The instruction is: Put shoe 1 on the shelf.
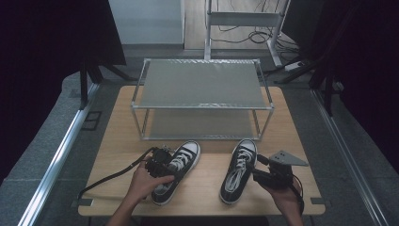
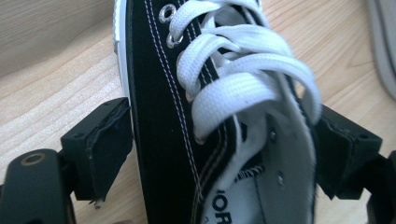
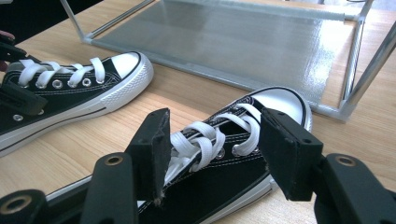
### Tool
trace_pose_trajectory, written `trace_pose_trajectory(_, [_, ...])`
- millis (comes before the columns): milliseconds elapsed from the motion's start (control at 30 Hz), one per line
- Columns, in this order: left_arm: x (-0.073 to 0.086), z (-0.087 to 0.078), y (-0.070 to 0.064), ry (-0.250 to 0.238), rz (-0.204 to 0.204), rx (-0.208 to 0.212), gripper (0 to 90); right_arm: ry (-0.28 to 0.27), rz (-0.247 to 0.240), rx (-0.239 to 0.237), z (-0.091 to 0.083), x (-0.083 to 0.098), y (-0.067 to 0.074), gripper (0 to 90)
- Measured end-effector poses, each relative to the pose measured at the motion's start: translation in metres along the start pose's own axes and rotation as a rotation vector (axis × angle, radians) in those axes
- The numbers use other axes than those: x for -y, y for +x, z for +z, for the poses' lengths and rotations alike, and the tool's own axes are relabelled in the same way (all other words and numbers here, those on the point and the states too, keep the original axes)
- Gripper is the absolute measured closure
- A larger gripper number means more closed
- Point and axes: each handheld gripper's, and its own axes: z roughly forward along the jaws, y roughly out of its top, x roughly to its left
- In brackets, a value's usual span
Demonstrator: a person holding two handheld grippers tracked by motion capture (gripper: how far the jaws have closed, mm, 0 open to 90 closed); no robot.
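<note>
- Left shoe (image 1: pixel 175 173): black canvas, white laces and toe cap, lying lower centre-left of the high view on the table (image 1: pixel 207 188), toe pointing toward the rack (image 1: pixel 202 99).
- Left gripper (image 1: pixel 160 165): over the shoe's laced middle. In the left gripper view the shoe (image 2: pixel 196 116) fills the gap between the jaws; the left pad touches the black side wall, the right pad sits against the far edge of the opening. Whether the pads actually press cannot be told.
- Right shoe (image 1: pixel 239 170): lower centre-right of the high view, near the left shoe but apart from it, toe likewise toward the rack.
- Right gripper (image 1: pixel 263 174): just right of that shoe, released. In the right gripper view its jaws stand apart, the laced front of the shoe (image 3: pixel 224 154) beyond and between them, untouched.
- Left shoe (image 3: pixel 70 88) at upper left of the right gripper view; rack shelf (image 3: pixel 233 42) across the top.
</note>
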Motion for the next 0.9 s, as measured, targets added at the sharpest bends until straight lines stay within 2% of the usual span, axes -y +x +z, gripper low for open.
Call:
trace_pose_trajectory(133, [-0.005,0.004,-0.003,0.032,0.012,-0.03,13.8,0.003,0.01,0.008,0.002,0.001,-0.002,43.5])
trace_pose_trajectory(233, [-0.006,0.008,-0.004,0.041,0.005,-0.041,13.0,0.006,0.011,0.009,0.002,0.002,-0.002,43.3])
trace_pose_trajectory(300, [-0.007,0.011,-0.003,0.066,0.009,-0.048,12.3,0.01,0.01,0.012,0.003,0.002,-0.002,43.3])
trace_pose_trajectory(367, [-0.009,0.016,-0.003,0.094,-0.007,-0.054,10.4,0.01,0.015,0.016,0.004,0.003,-0.004,43.3])
trace_pose_trajectory(467, [-0.009,0.018,-0.003,0.104,-0.005,-0.059,9.7,0.012,0.017,0.017,0.004,0.004,-0.005,43.3])
trace_pose_trajectory(533, [-0.011,0.022,-0.003,0.141,-0.001,-0.067,9.5,0.014,0.02,0.02,0.004,0.004,-0.005,43.3])
trace_pose_trajectory(733, [-0.013,0.025,-0.003,0.166,-0.002,-0.07,8.8,0.016,0.017,0.027,0.006,0.005,-0.006,43.3])
trace_pose_trajectory(900, [-0.013,0.025,-0.002,0.163,-0.002,-0.07,10.3,0.022,0.017,0.03,0.007,0.006,-0.006,43.3])
